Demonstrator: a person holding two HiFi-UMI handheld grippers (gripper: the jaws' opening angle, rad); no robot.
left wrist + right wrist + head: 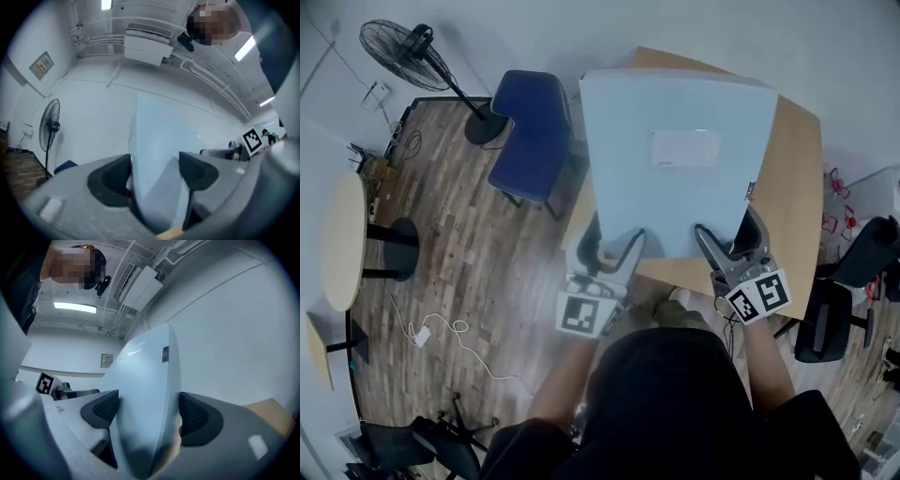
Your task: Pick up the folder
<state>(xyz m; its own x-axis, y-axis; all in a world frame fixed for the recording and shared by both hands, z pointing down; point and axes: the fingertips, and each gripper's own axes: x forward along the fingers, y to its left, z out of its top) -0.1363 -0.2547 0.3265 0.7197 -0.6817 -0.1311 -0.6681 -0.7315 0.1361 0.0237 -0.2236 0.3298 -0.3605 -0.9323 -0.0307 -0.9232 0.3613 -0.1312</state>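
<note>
The folder (680, 155) is a wide pale blue-grey case with a white label on its cover, held up off the wooden table (799, 197). My left gripper (614, 248) is shut on its near left edge, and my right gripper (727, 246) is shut on its near right edge. In the left gripper view the folder (157, 173) stands edge-on between both black pads, pressed by them. The right gripper view gives the same sight of the folder (145, 399), with a small dark tag on its spine. Both gripper views look out towards the walls and ceiling.
A blue chair (532, 136) stands left of the table, and a black floor fan (412, 52) beyond it. A round pale table (342, 239) sits at the far left. Black office chairs (839, 300) stand right of the table. A white cable (450, 337) lies on the wood floor.
</note>
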